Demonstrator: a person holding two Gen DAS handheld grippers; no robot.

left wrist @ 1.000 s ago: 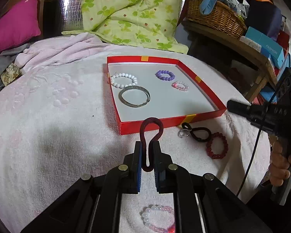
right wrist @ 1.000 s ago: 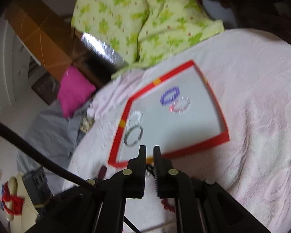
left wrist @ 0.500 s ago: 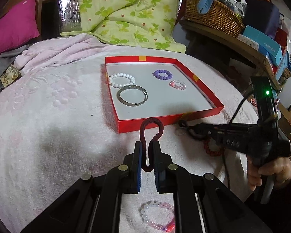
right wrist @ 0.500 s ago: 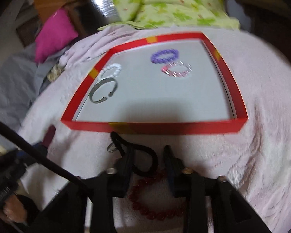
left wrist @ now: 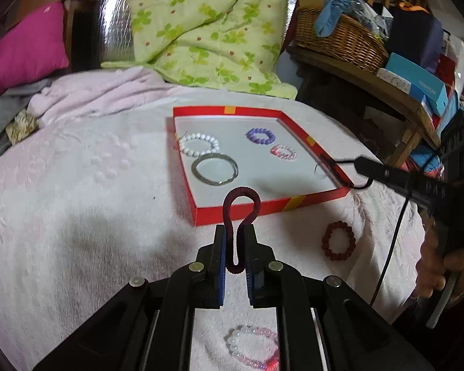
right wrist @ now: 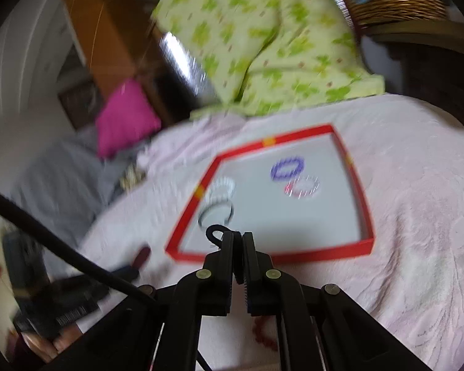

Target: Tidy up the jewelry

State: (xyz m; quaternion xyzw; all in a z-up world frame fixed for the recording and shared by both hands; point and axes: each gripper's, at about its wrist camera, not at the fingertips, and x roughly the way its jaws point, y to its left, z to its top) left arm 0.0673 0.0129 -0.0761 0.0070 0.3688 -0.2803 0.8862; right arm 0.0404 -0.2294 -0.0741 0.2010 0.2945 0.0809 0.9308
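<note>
My left gripper was pinching a dark red coiled band, its loop standing up past my fingertips just short of the near wall of the red tray. Beyond that wall lay a white bead bracelet, a metal bangle, a purple bracelet and a pink one, with bare floor toward the tray's near right corner. My right gripper, its jaws pressed together on a black cord loop, hung over the near left part of the tray. To the right of my left jaws a red bead bracelet lay on the pink blanket; beneath them lay a pink-and-white bracelet.
</note>
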